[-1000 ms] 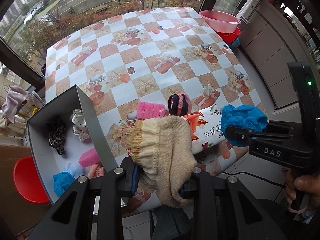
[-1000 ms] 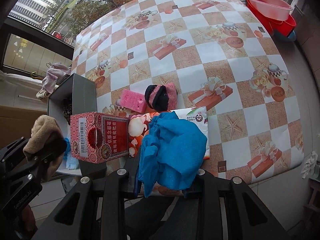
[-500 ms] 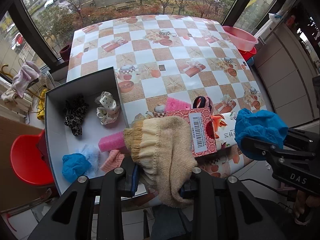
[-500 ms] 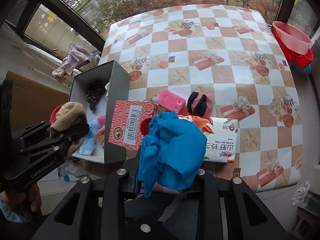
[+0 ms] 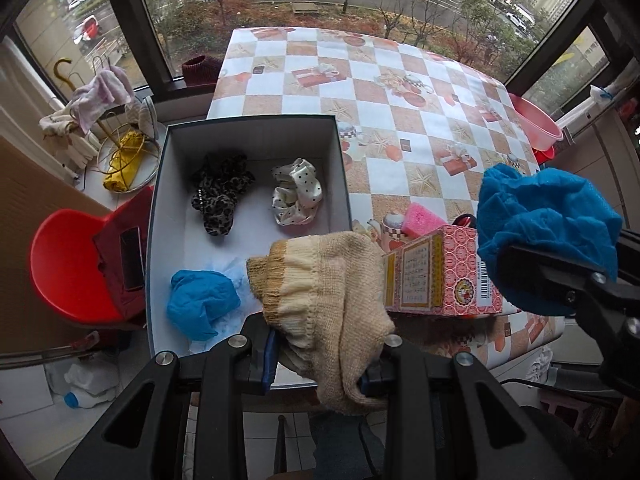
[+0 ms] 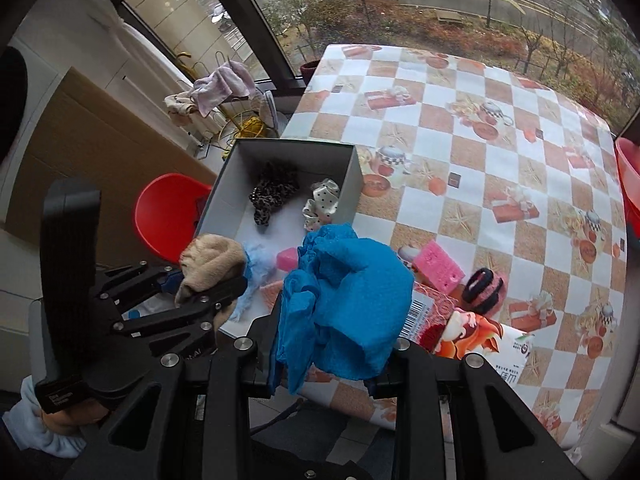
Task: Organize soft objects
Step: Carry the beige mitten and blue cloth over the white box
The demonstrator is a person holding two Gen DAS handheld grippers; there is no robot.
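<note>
My left gripper (image 5: 320,364) is shut on a beige knit sock (image 5: 324,292) and holds it over the near edge of the open grey box (image 5: 256,128). In the right wrist view the sock (image 6: 212,264) shows at the left. My right gripper (image 6: 328,356) is shut on a blue cloth (image 6: 348,312), which also shows in the left wrist view (image 5: 544,236). In the box lie a leopard scrunchie (image 5: 220,200), a white dotted scrunchie (image 5: 296,196) and a blue glove (image 5: 200,304).
A red patterned carton (image 5: 436,280) and a printed packet (image 6: 492,340) lie at the table's near edge. A pink sponge (image 6: 436,260) and a black-pink hair band (image 6: 484,288) lie behind them. A red chair (image 5: 68,264) stands left of the box. A pink basin (image 5: 536,124) sits far right.
Both grippers have swung left toward the box, each still holding its cloth. The box interior has come into fuller view under the left gripper.
</note>
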